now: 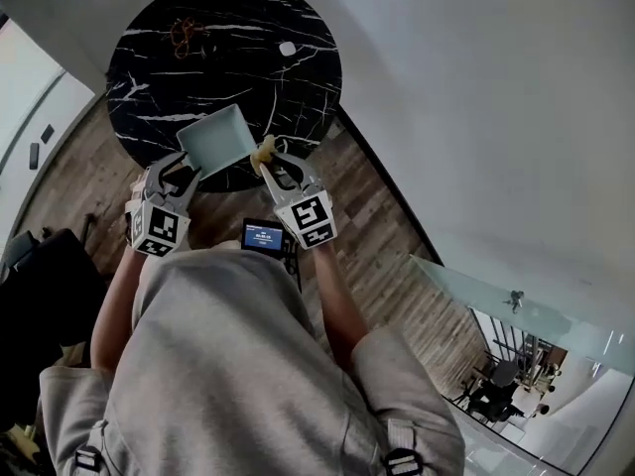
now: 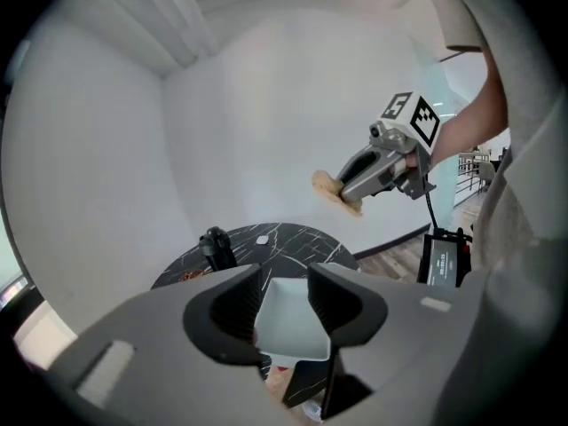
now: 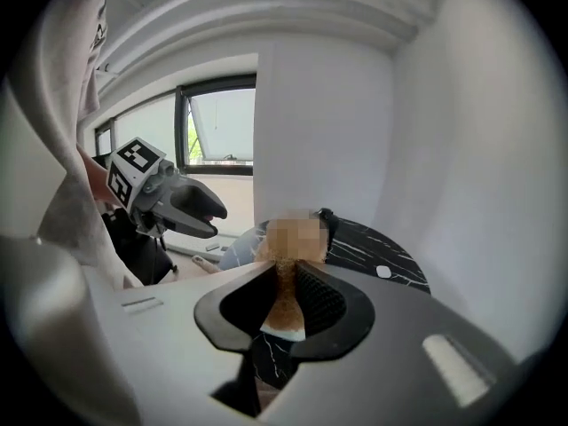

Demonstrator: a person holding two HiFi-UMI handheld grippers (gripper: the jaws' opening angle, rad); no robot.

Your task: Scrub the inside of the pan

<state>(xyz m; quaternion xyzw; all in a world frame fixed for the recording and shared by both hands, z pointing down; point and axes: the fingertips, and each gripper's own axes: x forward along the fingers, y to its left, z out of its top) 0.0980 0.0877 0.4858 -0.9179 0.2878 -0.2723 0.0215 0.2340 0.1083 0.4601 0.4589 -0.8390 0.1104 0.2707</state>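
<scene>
You have two grippers in view, the left gripper [image 1: 185, 170] and the right gripper [image 1: 270, 163], plus one pan [image 1: 216, 139], one sponge [image 1: 263, 153], one round marbled table [image 1: 228, 58] at twelve o'clock, one small white object [image 1: 287, 49] on it, and one lit screen [image 1: 264, 236] at six o'clock.

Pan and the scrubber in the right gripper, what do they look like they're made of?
Pan: pale blue-green, smooth, evenly matte, with thin straight walls; probably coated or enamelled metal, though plastic is possible. Scrubber: coarse, grainy tan-brown body on a thin white layer, so likely a sponge with a scouring face, pinched in the right gripper.
</scene>
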